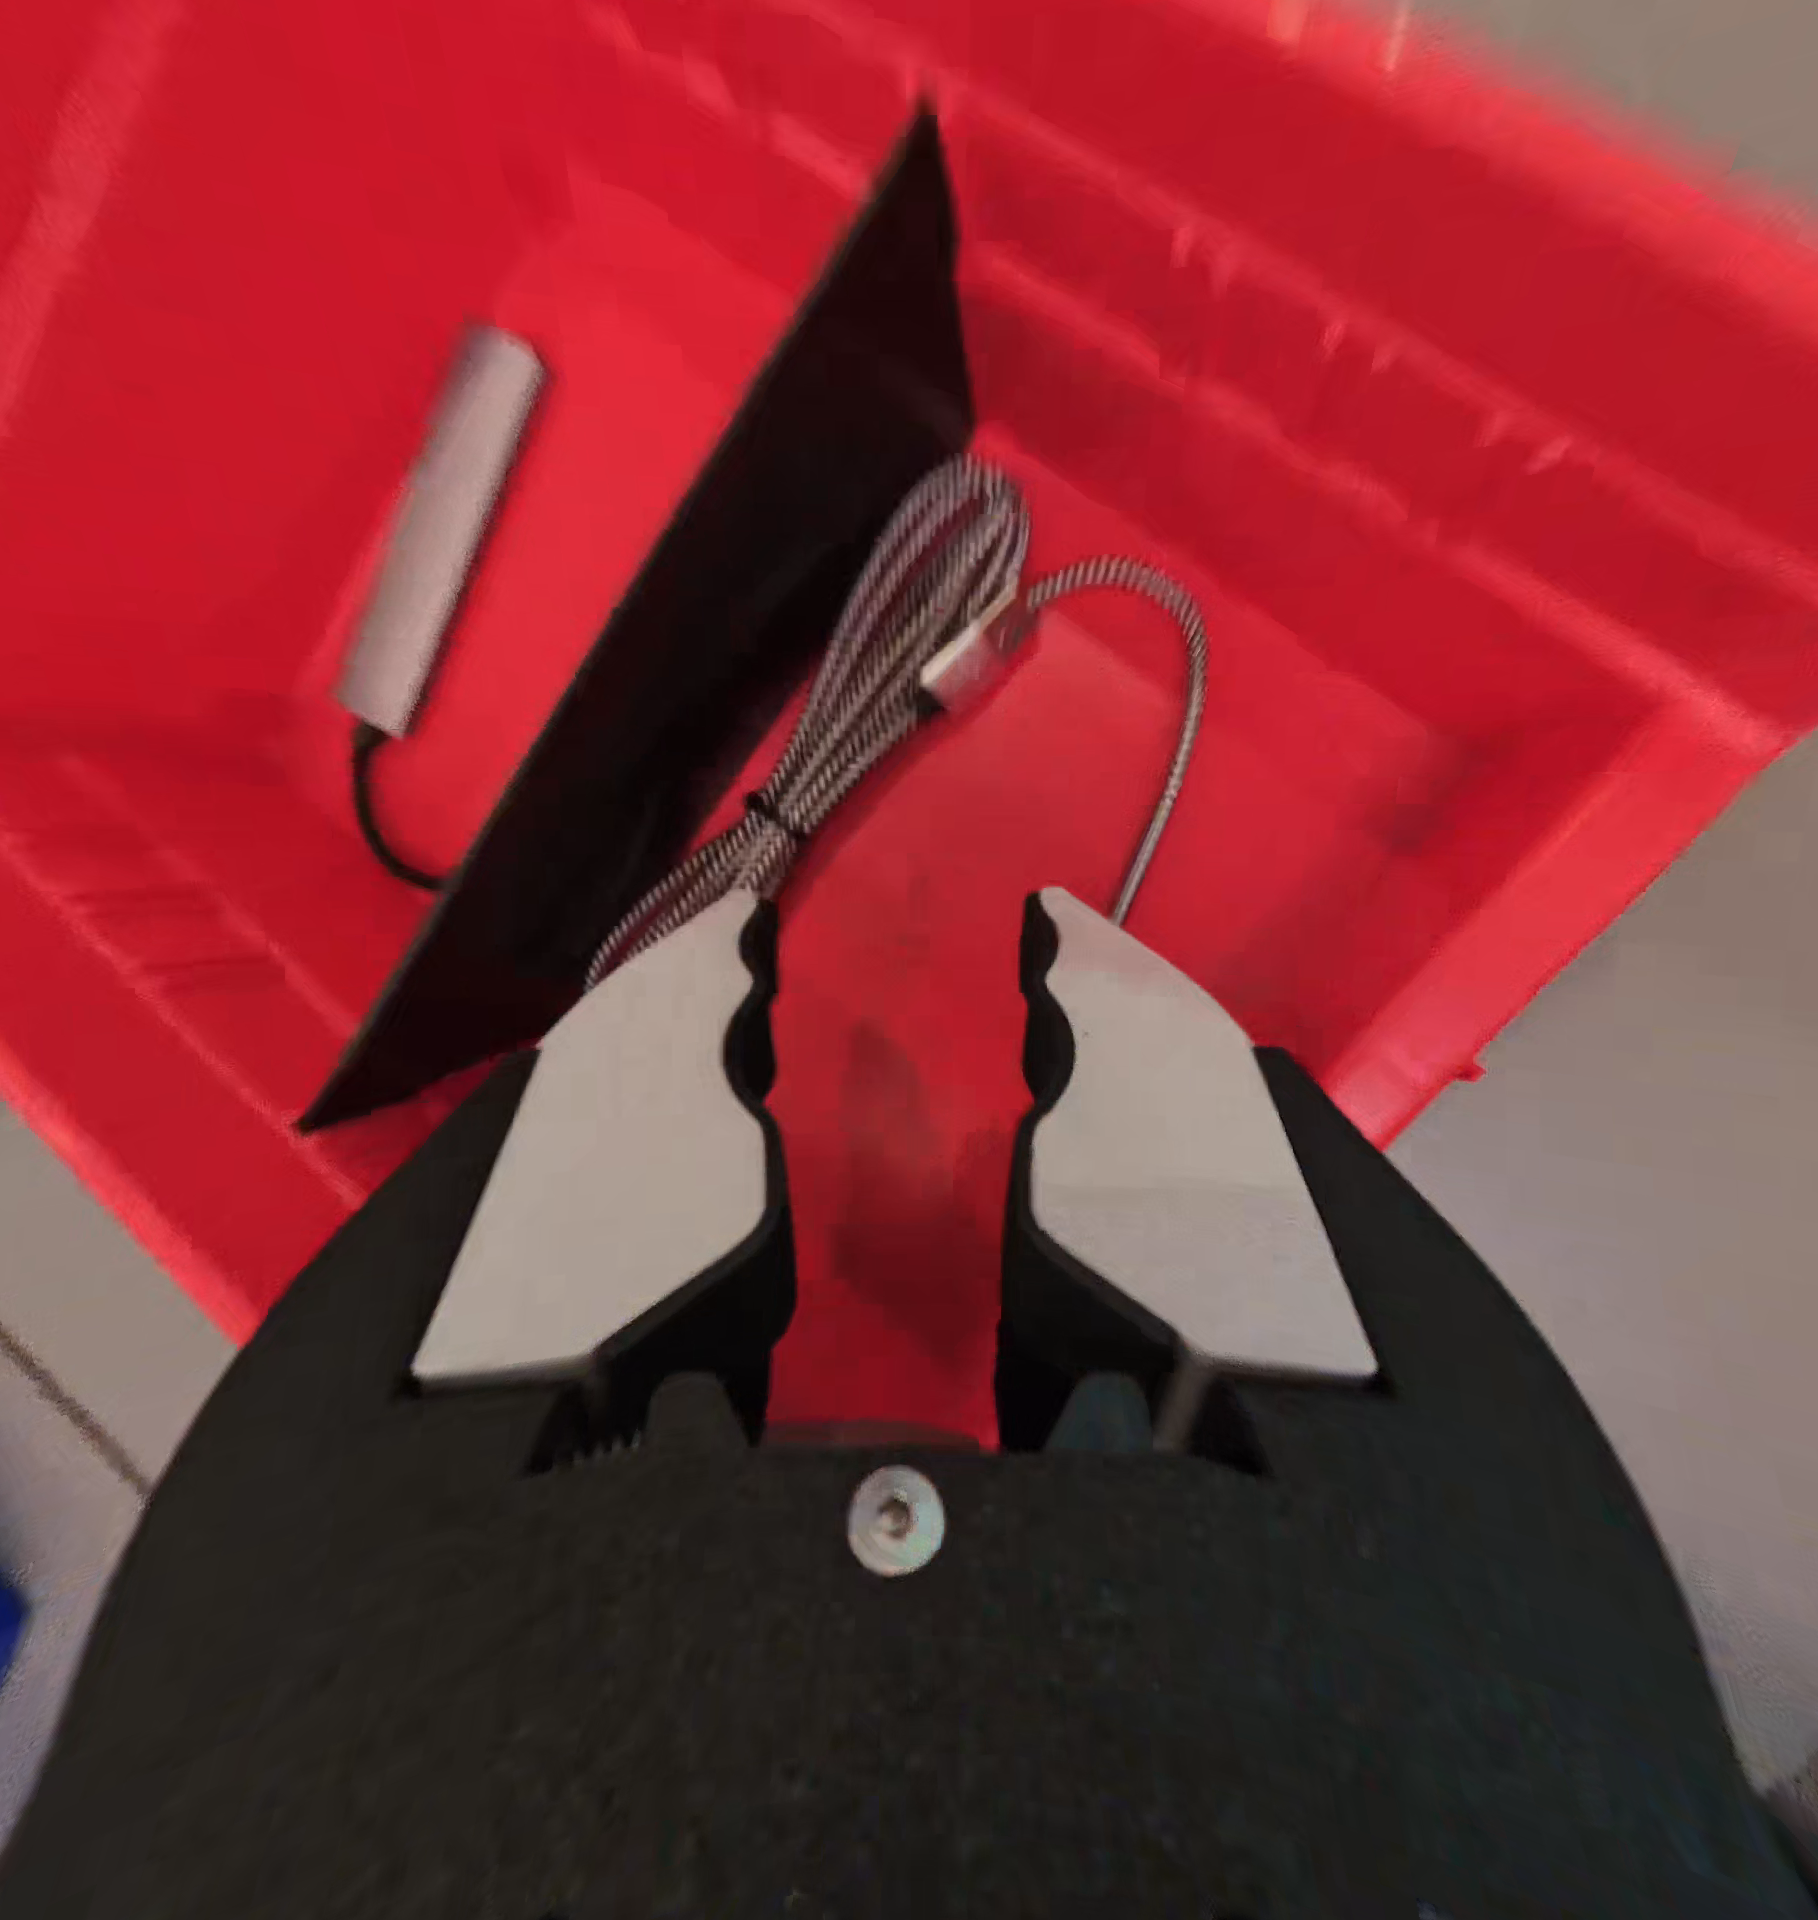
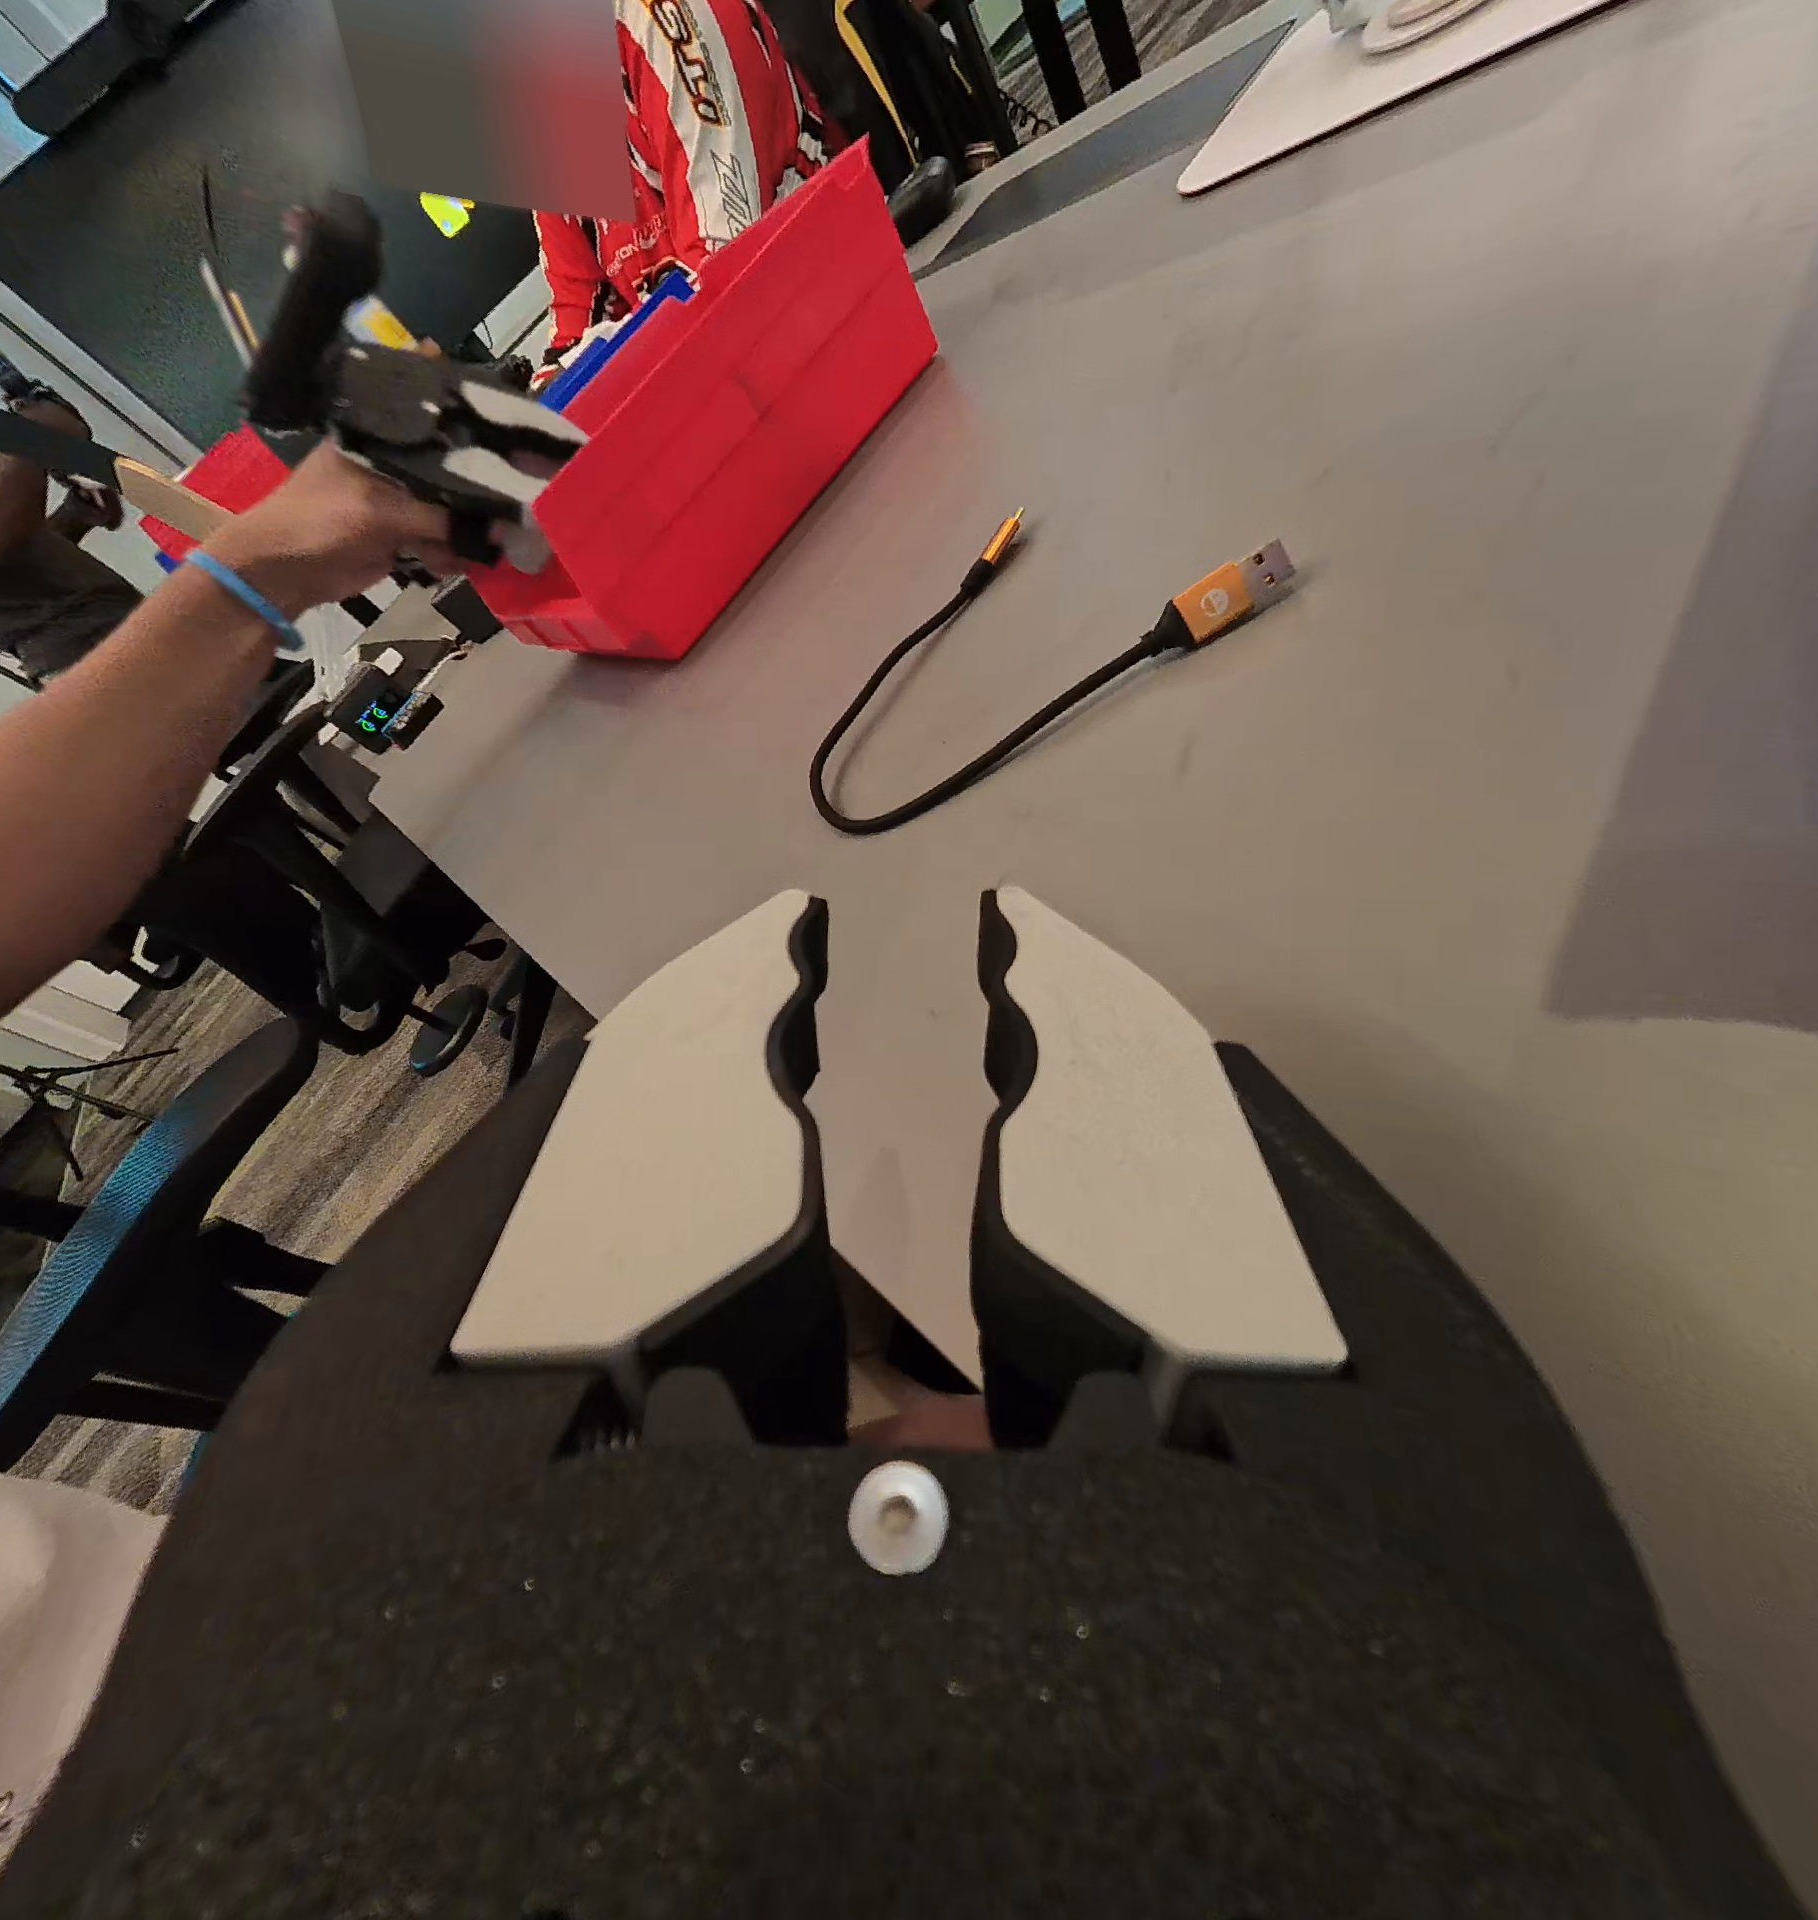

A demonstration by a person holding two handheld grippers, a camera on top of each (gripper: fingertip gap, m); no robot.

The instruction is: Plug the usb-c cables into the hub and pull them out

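In the left wrist view, a grey hub (image 1: 437, 535) with a short black lead lies in the left compartment of a red bin (image 1: 1300, 436). A bundled braided silver cable (image 1: 884, 675) lies in the right compartment, past a black divider (image 1: 770, 644). My left gripper (image 1: 894, 914) is open and empty, just above the near end of that bundle. In the right wrist view, a short black cable with orange plugs (image 2: 998, 717) lies on the grey table (image 2: 1404, 416). My right gripper (image 2: 903, 904) is open and empty, a little short of it. The left gripper (image 2: 489, 468) hovers over the red bin (image 2: 739, 436).
A person's forearm (image 2: 84, 727) with a blue wristband holds the left gripper. Another person in a red and white top (image 2: 707, 125) stands behind the bin. A white mat (image 2: 1352, 94) lies at the far right. Chairs (image 2: 292, 852) stand beyond the table's left edge. The left gripper's tips are roughly 50 cm from the right gripper's.
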